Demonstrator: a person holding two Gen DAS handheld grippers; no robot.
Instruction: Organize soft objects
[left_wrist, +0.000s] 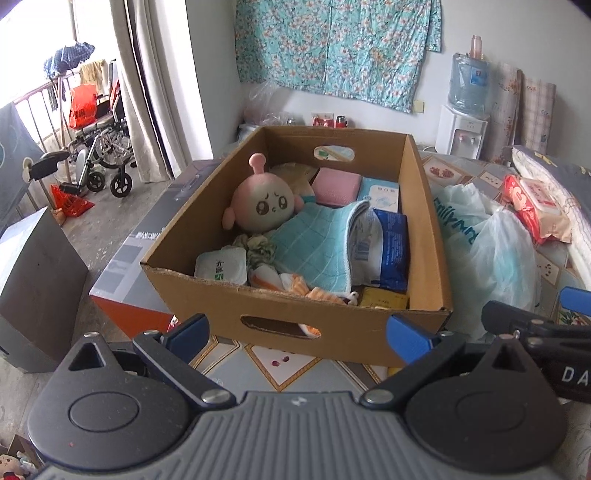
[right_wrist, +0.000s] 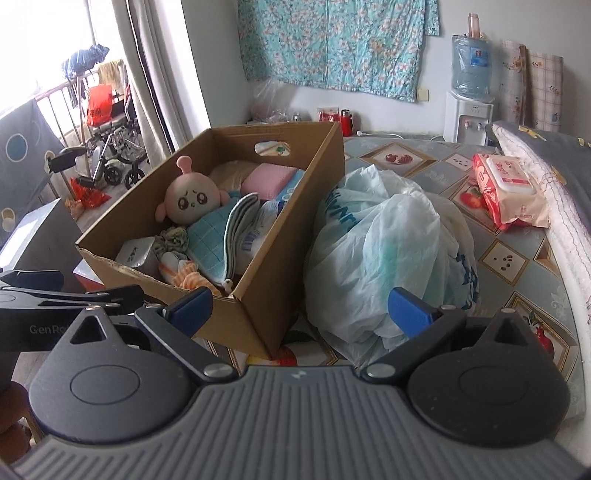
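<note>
Both tools wide, empty: left tool faces brown cardboard box of soft things; right tool before crumpled white plastic bag. Judgement: between picks; next, right closes on bag beside box.

The white plastic bag has blue letters that read "EmilyMr" (the rest folds out of sight). The other gripper's black arm says "GenRo", cut off. From the left view its side shows "DA". The packs' small print is too blurry to read.
</note>
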